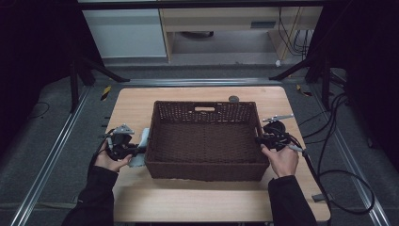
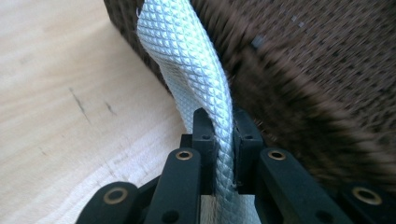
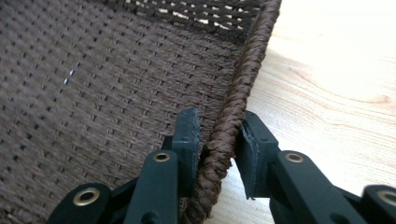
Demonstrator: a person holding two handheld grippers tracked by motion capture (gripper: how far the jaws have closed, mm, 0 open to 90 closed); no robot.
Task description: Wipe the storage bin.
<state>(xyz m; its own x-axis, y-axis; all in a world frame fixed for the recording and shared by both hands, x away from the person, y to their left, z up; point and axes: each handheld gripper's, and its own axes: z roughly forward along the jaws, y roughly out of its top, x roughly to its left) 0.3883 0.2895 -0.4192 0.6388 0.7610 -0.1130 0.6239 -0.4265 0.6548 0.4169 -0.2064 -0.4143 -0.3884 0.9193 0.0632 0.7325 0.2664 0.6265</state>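
left gripper [image 1: 139, 150] fingers clamped | right gripper [image 1: 258, 140] fingers slightly apart

Light wooden bench [image 1: 197, 197] with rounded corners, bearing a dark brown woven basket [image 1: 205, 136] at its centre. A white textured cloth [image 1: 141, 147] lies against the basket's left wall. A small round grey object [image 1: 233, 99] sits just behind the basket's far rim.

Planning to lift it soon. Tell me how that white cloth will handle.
The white cloth looks floppy: it bends and folds above the left gripper. Probably light, being thin. Its quilted texture likely resists slipping.
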